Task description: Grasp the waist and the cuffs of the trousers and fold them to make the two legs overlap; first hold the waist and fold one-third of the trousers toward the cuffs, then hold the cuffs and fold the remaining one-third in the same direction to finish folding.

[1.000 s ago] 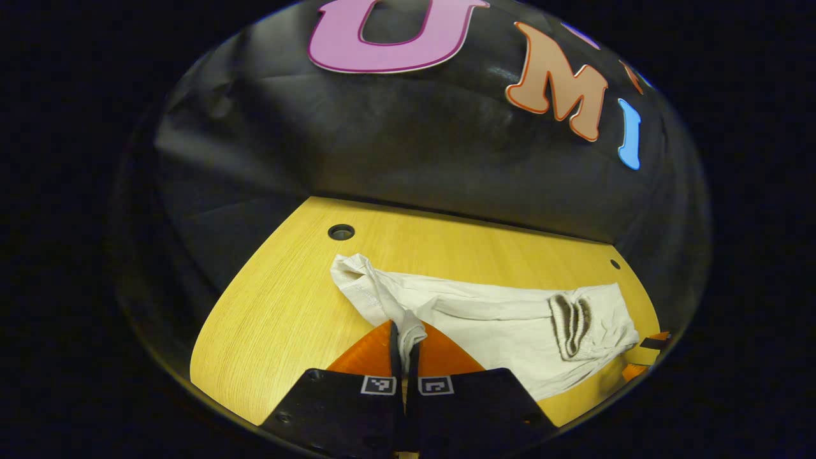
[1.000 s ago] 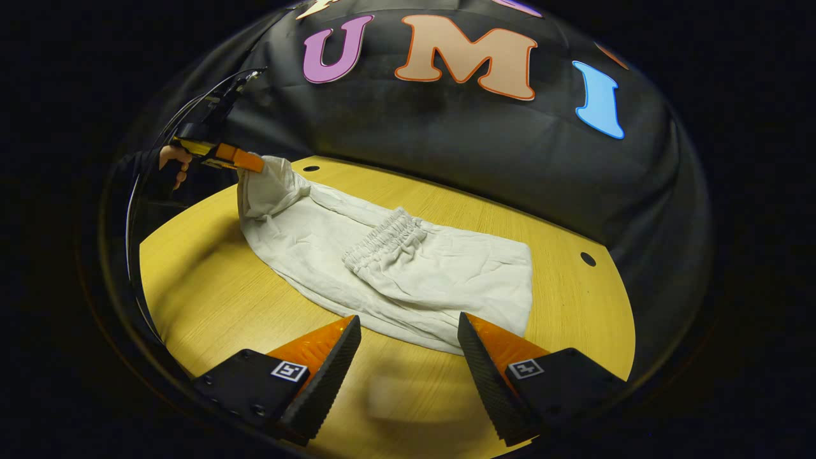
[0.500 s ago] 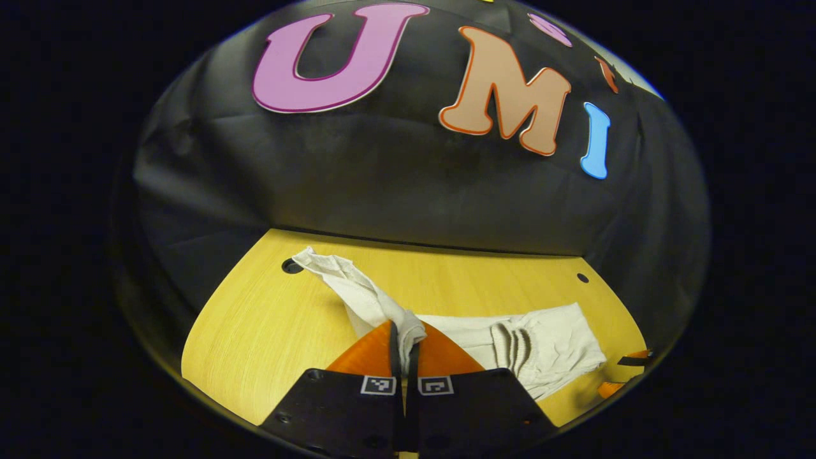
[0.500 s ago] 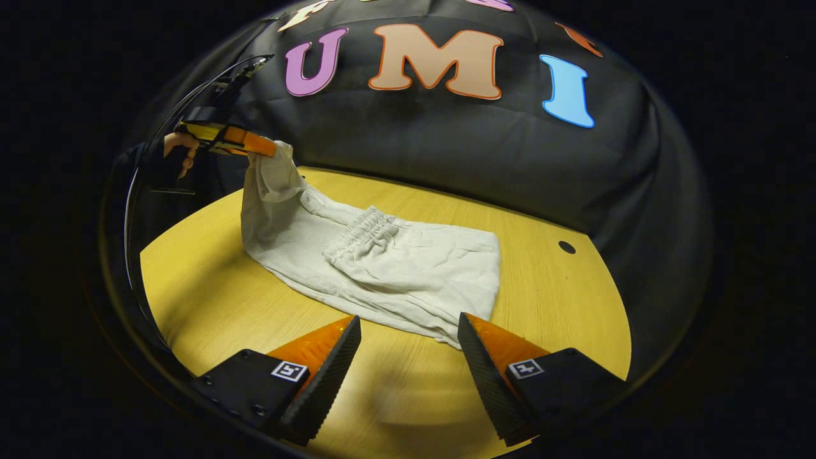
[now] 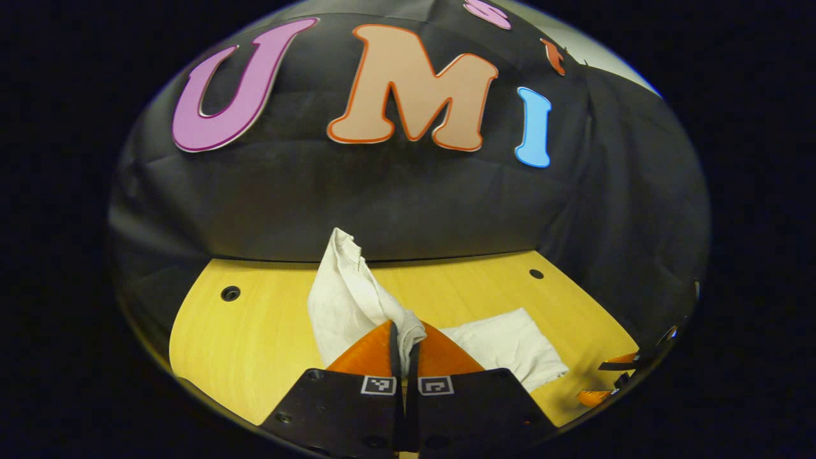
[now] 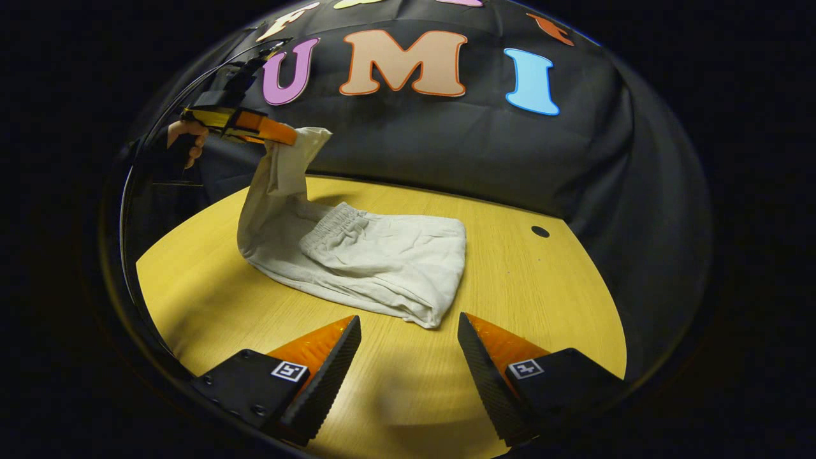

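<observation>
Pale cream trousers (image 6: 376,255) lie on the wooden table, their elastic waist (image 6: 331,223) folded over onto the legs. The cuff end (image 6: 284,169) is lifted off the table. My left gripper (image 5: 405,338) is shut on the cuffs (image 5: 347,287), which rise above its fingers. In the right gripper view the left gripper (image 6: 280,134) holds that cuff end high at the far left, with a hand (image 6: 188,137) behind it. My right gripper (image 6: 408,331) stands open above bare table, just short of the trousers' near folded edge (image 6: 433,315). It also appears at the left gripper view's right rim (image 5: 612,379).
The round wooden table (image 6: 542,299) has small dark holes (image 6: 540,231) near its far edge, another one (image 5: 230,293) at the left. The booth's black cloth wall rises right behind the table. Bare wood lies around the trousers on all sides.
My left gripper has lifted the cuffs higher and carried them toward the folded waist, so the leg now stands up steeply. The right gripper has stayed open and drawn back a little.
</observation>
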A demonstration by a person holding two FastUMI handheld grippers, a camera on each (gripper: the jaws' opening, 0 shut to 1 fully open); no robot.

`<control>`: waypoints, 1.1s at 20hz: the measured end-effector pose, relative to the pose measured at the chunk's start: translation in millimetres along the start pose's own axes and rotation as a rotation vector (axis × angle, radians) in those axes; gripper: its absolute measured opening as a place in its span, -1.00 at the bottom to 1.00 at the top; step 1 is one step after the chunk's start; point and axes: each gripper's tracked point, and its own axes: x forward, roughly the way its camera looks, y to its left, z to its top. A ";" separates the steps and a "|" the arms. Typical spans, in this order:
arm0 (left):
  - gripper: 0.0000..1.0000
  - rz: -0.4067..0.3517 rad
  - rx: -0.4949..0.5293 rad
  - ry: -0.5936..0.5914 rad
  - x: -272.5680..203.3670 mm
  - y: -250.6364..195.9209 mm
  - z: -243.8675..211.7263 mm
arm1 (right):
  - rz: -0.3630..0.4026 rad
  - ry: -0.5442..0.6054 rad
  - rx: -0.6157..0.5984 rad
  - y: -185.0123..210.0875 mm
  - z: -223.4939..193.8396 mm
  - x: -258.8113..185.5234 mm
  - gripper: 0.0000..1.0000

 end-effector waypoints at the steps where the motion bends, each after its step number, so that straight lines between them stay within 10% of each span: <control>1: -1.00 -0.021 0.008 0.004 2.3 -11.6 -0.2 | -0.009 -0.001 0.007 -5.4 -2.6 -2.3 0.96; 14: -1.00 -0.225 0.086 0.109 64.2 -155.1 -44.4 | -0.117 0.034 0.075 -54.1 -40.2 -39.2 0.97; 22: -1.00 -0.205 0.091 0.234 85.5 -188.2 -124.8 | -0.122 0.015 0.076 -71.6 -42.9 -51.2 0.96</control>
